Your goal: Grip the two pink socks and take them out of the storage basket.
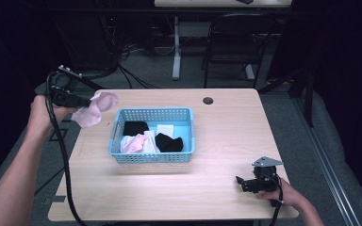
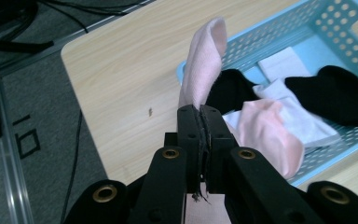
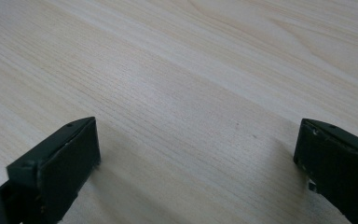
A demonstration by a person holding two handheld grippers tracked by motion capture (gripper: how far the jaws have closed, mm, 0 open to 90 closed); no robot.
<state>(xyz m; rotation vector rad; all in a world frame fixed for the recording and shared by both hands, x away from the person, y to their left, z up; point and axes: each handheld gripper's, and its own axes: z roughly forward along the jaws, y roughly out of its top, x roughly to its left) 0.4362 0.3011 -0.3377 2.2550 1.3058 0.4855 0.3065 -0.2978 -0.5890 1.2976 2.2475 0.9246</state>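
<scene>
While the left gripper [image 1: 82,101] was clamped on a pale pink sock [image 1: 94,109], it held the sock in the air over the tabletop's [image 1: 226,132] left edge, near the far left corner. The sock's long axis ran away from the jaws, its free end pointing toward the blue basket [image 1: 153,156], which stood just to the right, left of the tabletop's centre, with black, white and pink socks inside. The left hand was far nearer the basket. The right gripper [image 1: 250,183] rested low at the near right corner, jaws spread wide and empty, well apart from the basket.
</scene>
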